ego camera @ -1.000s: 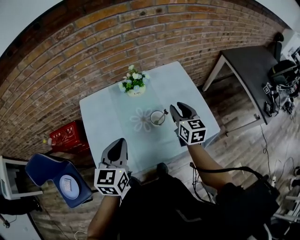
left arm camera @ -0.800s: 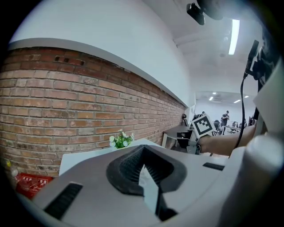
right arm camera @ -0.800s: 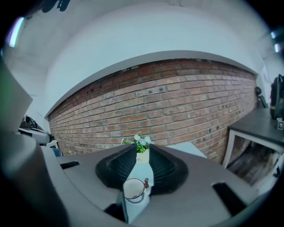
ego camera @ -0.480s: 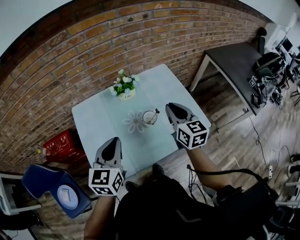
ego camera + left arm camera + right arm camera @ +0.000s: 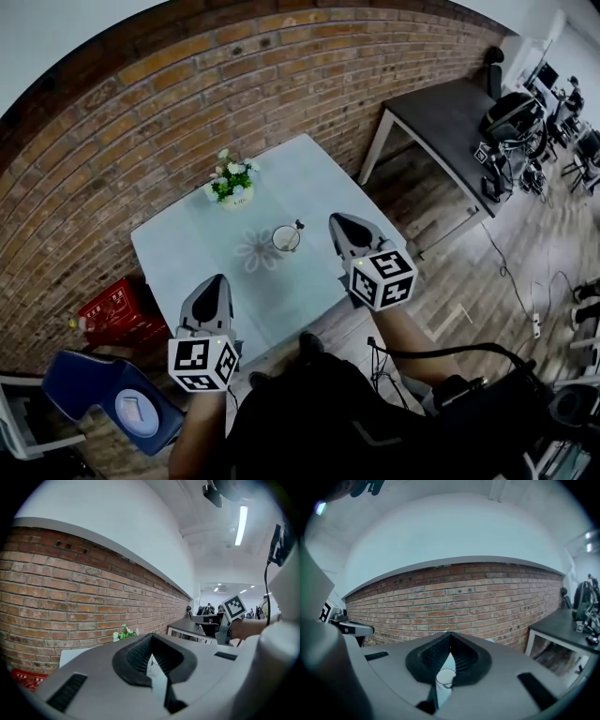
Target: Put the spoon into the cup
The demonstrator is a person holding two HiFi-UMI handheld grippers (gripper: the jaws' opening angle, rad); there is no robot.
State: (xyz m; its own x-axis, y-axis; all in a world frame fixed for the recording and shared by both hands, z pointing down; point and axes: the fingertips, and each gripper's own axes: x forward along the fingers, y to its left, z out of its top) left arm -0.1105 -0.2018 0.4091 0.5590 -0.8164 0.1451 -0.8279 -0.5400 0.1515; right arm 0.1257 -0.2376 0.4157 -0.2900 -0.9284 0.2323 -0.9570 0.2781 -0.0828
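Observation:
A clear glass cup stands near the middle of the pale blue table. The spoon stands in it, its handle sticking out over the rim. My right gripper hovers just right of the cup and above the table; its jaws have just been closing, are shut, and hold nothing. In the right gripper view the cup shows below the right gripper, well ahead of it. My left gripper hangs over the table's near edge, shut and empty. Nothing lies between the jaws of the left gripper in its own view.
A white pot of flowers stands at the table's far side by the brick wall. A dark grey table is at the right, a red crate and a blue chair at the left.
The right gripper has lifted away from the cup and its jaws have gone from open to shut, empty. The spoon stays in the cup. The left gripper rose slightly.

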